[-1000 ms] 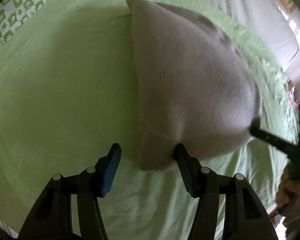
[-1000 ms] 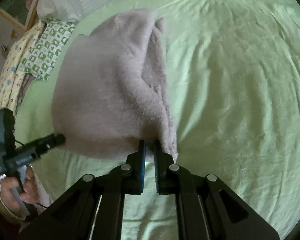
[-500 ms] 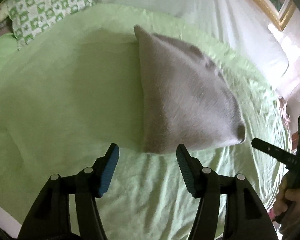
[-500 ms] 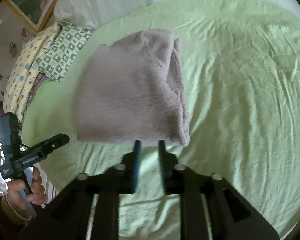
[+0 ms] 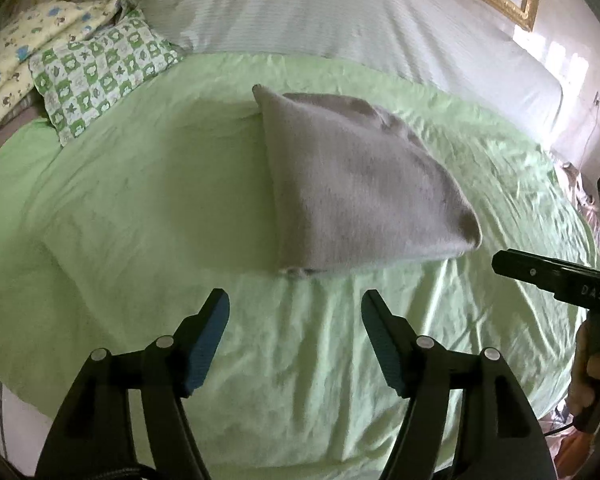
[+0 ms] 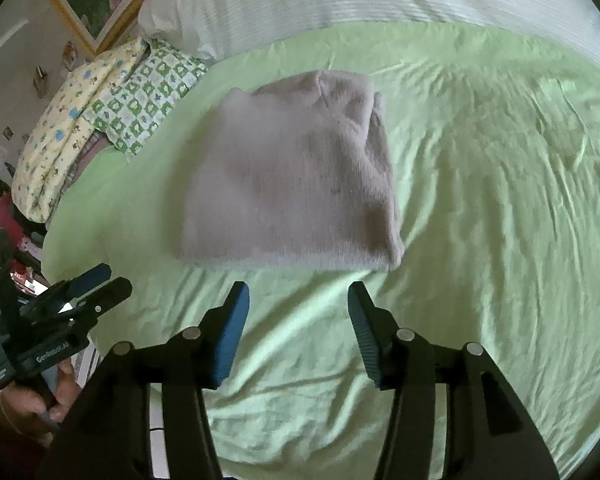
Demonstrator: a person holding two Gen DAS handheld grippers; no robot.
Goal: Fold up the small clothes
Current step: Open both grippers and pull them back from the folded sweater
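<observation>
Left wrist view shows the folded grey garment (image 5: 352,188) lying flat on the light green sheet (image 5: 148,208) of the bed, about midway across it and nearer the head end than the foot edge; its near hem runs roughly parallel to that foot edge, with one pointed corner toward the head. In the right wrist view the same garment (image 6: 292,184) reads as a thick, stacked rectangle with a rolled edge along its right side. Both sets of tongs hover over bare sheet just short of the near hem, touching nothing. The left tongs (image 5: 296,316) stand well apart and have just been opening, with only sheet between the blue pads. The right tongs (image 6: 298,308) are likewise apart, having just been opening too, with nothing clamped. Each tool appears at the edge of the other's view, gripped by a hand (image 6: 40,400). Toward the head of the bed lie a green-and-white checked pillow (image 5: 100,68), a yellow patterned pillow (image 5: 24,40) beside it, and a white striped cover (image 5: 340,20).
</observation>
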